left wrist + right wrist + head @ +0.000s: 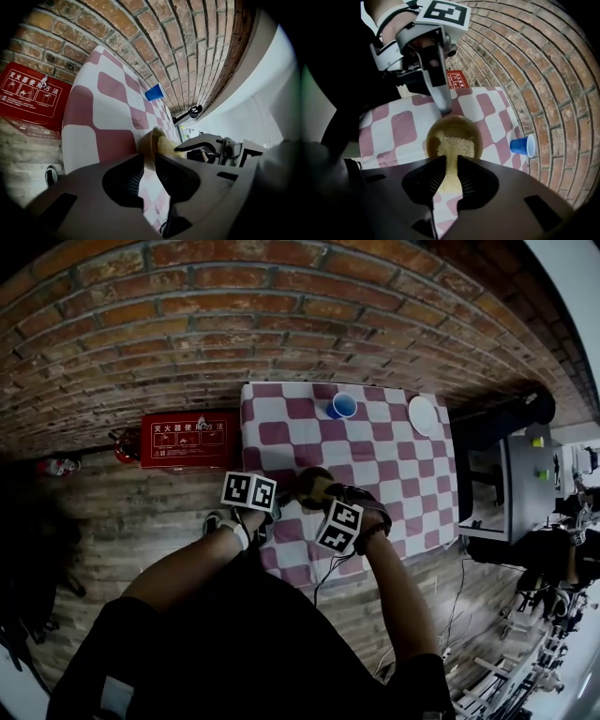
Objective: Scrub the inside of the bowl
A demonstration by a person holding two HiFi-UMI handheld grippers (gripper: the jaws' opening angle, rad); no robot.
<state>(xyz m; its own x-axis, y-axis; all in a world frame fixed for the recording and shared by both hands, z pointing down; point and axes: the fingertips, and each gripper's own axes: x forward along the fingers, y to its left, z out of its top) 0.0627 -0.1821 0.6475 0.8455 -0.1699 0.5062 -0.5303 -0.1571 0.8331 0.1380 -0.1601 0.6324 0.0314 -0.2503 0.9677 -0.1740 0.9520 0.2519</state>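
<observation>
A brown bowl stands on the checked table near its front edge. My left gripper is shut on the bowl's rim, one jaw inside and one outside. In the right gripper view that left gripper comes down onto the far rim of the bowl. My right gripper is shut on a yellow scrub pad, whose free end lies inside the bowl against its bottom. The pad also shows in the left gripper view, inside the bowl, with the right gripper behind it.
A blue cup and a white plate sit at the table's far edge by the brick wall. A red box lies on the floor left of the checked cloth. A dark desk stands to the right.
</observation>
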